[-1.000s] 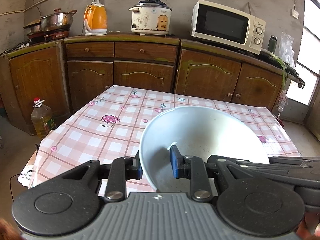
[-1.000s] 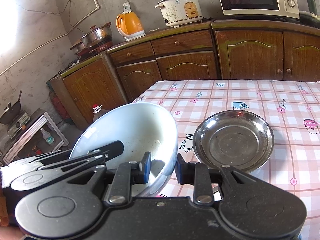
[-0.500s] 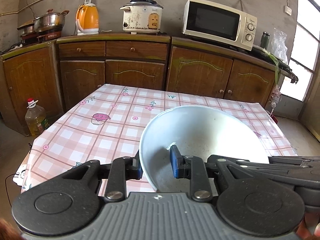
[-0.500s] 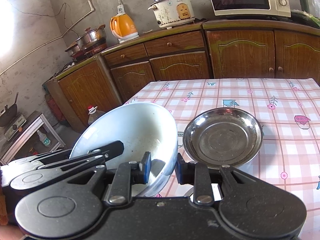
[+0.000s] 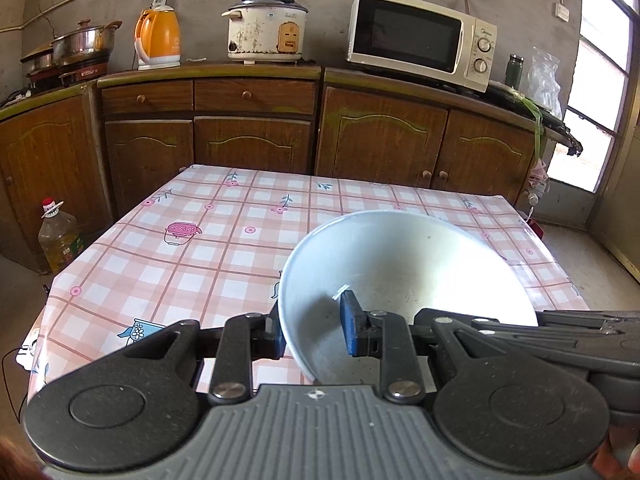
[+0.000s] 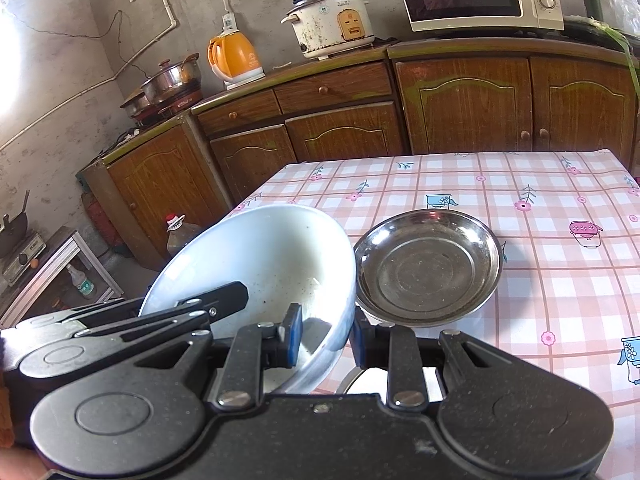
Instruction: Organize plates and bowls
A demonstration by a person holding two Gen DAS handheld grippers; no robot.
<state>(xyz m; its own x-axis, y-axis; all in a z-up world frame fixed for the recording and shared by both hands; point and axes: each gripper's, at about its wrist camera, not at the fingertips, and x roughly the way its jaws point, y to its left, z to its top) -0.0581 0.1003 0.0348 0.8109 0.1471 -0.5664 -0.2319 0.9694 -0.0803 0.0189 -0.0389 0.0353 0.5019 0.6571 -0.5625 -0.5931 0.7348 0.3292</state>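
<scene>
Since the earlier frame the steel plate (image 6: 428, 266) has come a little nearer to the bowl (image 5: 404, 276). Both tongs grip the tilted bowl by opposite rims: left tongs (image 5: 312, 330), right tongs (image 6: 326, 338). The bowl hangs over the counter's (image 5: 208, 240) near edge.

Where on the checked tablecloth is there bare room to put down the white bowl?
The pink checked tablecloth is bare left of the white ceramic bowl up to its far edge by the wooden cabinets. Right of the round steel plate it is bare too. The near middle is crowded: bowl, plate, and both grippers clamping the bowl.
</scene>
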